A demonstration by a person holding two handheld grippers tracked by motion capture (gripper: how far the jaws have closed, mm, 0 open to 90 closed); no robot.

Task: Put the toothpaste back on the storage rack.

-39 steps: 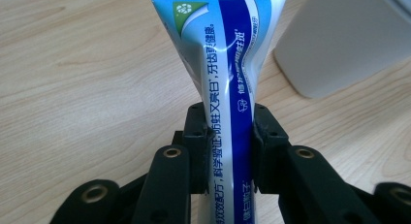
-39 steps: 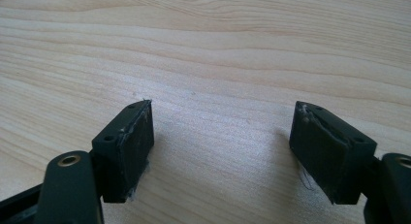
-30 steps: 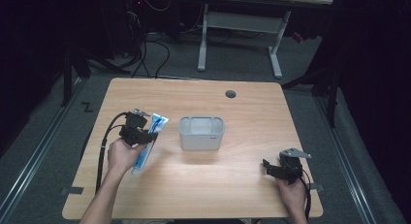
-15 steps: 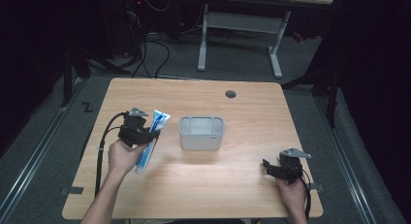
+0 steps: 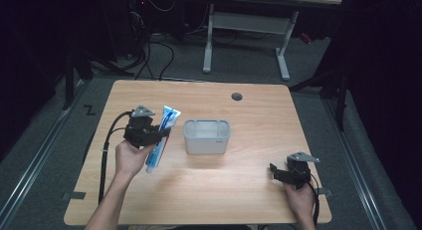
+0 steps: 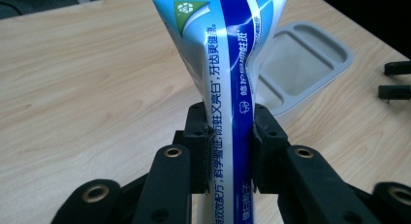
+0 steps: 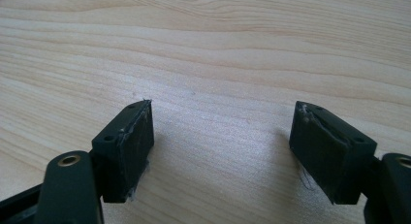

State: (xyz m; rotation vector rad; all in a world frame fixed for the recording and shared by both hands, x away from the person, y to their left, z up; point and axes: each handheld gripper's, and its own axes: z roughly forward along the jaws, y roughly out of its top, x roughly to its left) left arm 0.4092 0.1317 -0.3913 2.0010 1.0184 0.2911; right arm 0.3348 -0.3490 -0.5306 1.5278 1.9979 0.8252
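A soft plastic toothpaste tube [image 6: 228,88], printed in blue, white and pale turquoise with rows of characters, is pinched across its flattened body by the jaws of the left gripper [image 6: 229,141], whose black ribbed pads are seen pressed against both sides of the tube. In the high view the tube [image 5: 161,138] is held at a slant over the left part of the surface [image 5: 259,190], its broad crimped end pointing toward twelve o'clock and its narrow end toward six o'clock, and the left gripper [image 5: 149,133] is seen at about nine o'clock from the grey tray [image 5: 207,137]. The surface is a pale wood-grain board with rounded corners and a small round dark hole [image 5: 237,96] near its far edge. The tray is a rounded rectangular plastic box with a matte grey finish; in the left gripper view it [image 6: 310,59] is seen divided into shallow compartments, and nothing is seen lying in them. The right gripper [image 5: 281,172] is held low at about four o'clock from the tray, and in its own view its jaws are seen spread wide apart above the bare wood [image 7: 218,64], with worn, frayed pad [image 7: 135,136] edges and nothing between them.
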